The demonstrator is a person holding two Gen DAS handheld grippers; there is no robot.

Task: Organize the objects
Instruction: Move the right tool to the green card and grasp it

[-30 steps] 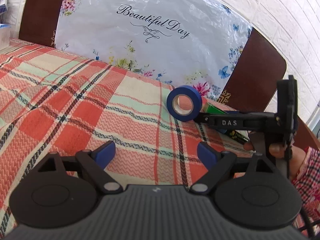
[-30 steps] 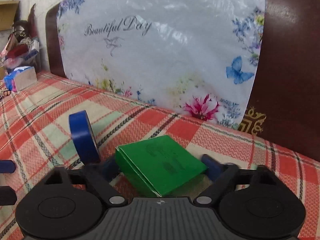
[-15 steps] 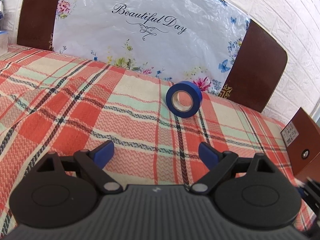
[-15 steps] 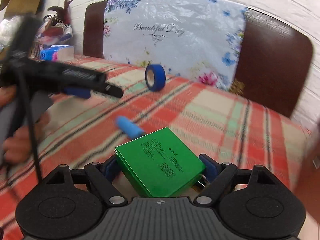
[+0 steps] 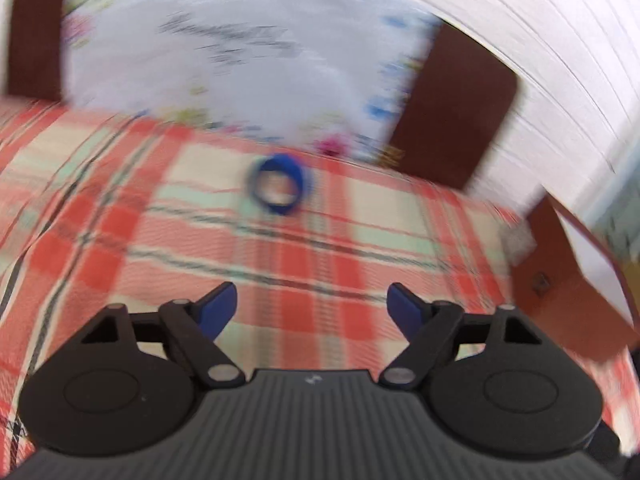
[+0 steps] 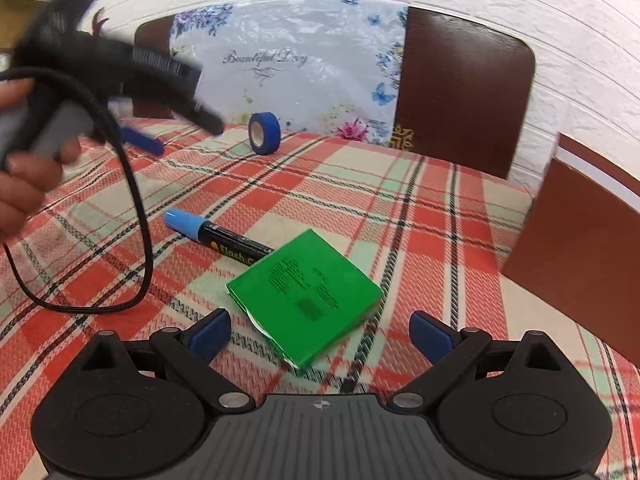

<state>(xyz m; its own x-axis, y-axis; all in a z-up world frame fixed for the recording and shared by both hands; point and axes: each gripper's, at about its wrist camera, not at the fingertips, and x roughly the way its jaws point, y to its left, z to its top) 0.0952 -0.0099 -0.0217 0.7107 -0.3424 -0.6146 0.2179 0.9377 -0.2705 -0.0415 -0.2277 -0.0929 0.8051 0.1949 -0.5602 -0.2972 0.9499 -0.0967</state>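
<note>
Our right gripper [image 6: 320,330] hangs low over the near edge of the bed, fingers spread wide, gripping nothing. Our left gripper [image 5: 312,306] is likewise spread and bare; from the right wrist view it shows blurred at the left edge, held in our left hand [image 6: 24,164].

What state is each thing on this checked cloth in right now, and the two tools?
Blue tape roll: standing on edge, untouched.
Marker: lying flat, blue cap on.
Green packet: lying flat, over the marker's end.
Right tool: open, empty, just behind the packet.
Left tool: open, empty, blurred.
</note>
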